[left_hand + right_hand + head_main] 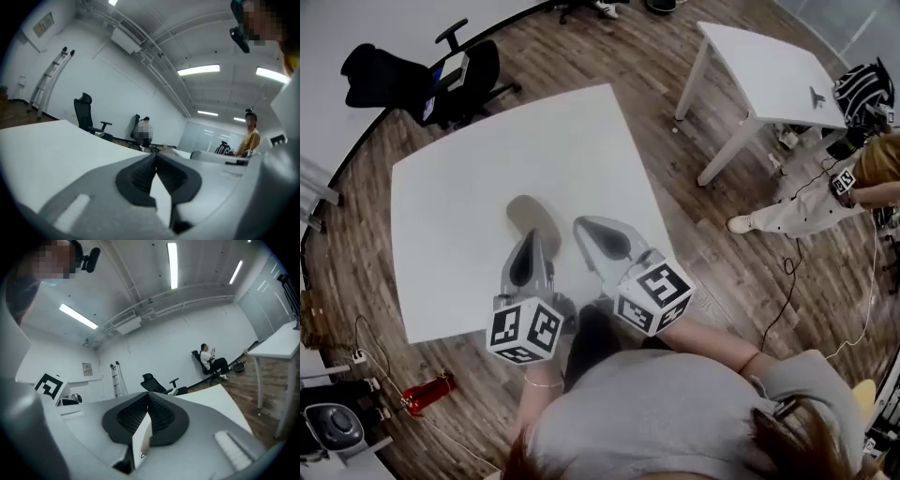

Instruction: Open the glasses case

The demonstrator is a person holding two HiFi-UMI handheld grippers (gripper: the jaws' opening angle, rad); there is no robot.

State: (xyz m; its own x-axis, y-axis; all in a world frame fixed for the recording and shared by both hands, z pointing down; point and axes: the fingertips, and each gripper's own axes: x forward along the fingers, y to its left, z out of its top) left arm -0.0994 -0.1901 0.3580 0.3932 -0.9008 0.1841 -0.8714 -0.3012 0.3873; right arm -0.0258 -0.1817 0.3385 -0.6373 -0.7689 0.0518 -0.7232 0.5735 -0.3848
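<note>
Tongs on both sides are pressed together with nothing between them. The left tongs (155,157) and the right tongs (148,395) hang side by side over the white bench (441,234), low in the middle of the head view. Just beyond the left tip lies a grey oval, which I take for the glasses case (534,217). It looks light, stiff-shelled and smooth, so it is likely to skid. I would pin the base and lift the lid at the seam, which I cannot make out.

The table (469,216) is smooth, matt white; the floor (656,75) is grained wood plank.
</note>
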